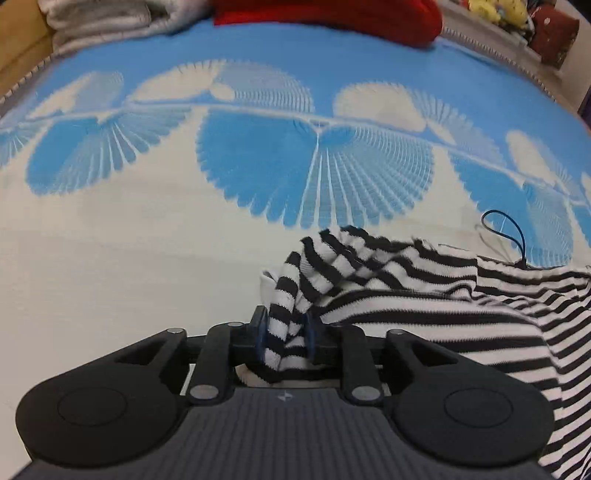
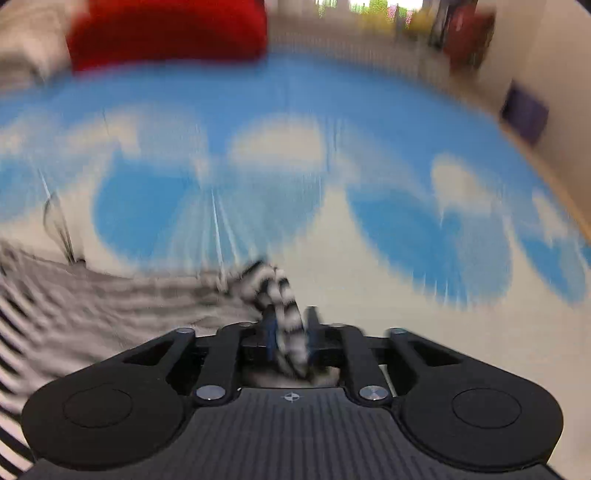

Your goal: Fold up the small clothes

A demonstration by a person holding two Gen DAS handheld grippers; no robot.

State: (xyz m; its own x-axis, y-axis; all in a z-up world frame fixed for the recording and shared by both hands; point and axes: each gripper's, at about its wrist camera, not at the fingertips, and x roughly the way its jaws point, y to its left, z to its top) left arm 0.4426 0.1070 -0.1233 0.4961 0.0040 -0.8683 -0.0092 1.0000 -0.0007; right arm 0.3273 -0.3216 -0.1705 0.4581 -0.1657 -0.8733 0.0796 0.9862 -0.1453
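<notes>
Both grippers are working the same striped garment (image 1: 424, 295), a black-and-white knit piece that is lying bunched on the bed (image 1: 110, 258), over the pale lower part of the blue-and-white fan-patterned bedspread.

Left gripper (image 1: 285, 336): the jaws are standing a little apart with a gathered fold of the striped fabric between them. The cloth is filling the gap and the blue pads are pressing on it from both sides, so I am reading this as a clamp on the garment's left edge or corner. The rest of the garment is trailing off to the right of this view, creased and partly doubled over itself. A thin black loop of cord (image 1: 506, 236) is lying at the garment's far edge.

Right gripper (image 2: 291, 338): the jaws are likewise narrowly apart and clamped on a rolled bunch of the striped fabric. This view is heavily blurred, so finer detail of the grip is not readable. The garment's body is spreading away to the left here.

Background: a red cushion (image 1: 332, 14) and grey bedding (image 1: 92, 22) are sitting at the far end of the bed, well apart from the work.

Judgement on step: each gripper is holding one end of the same edge, so the fold looks to be under way, with the held edge being carried or spread, not yet laid down.

Next move, as I judge it: both grips are needing to travel together, keeping the edge taut between them, and lay it level on the garment's opposite edge before letting go. Uneven travel would be skewing the fold.
</notes>
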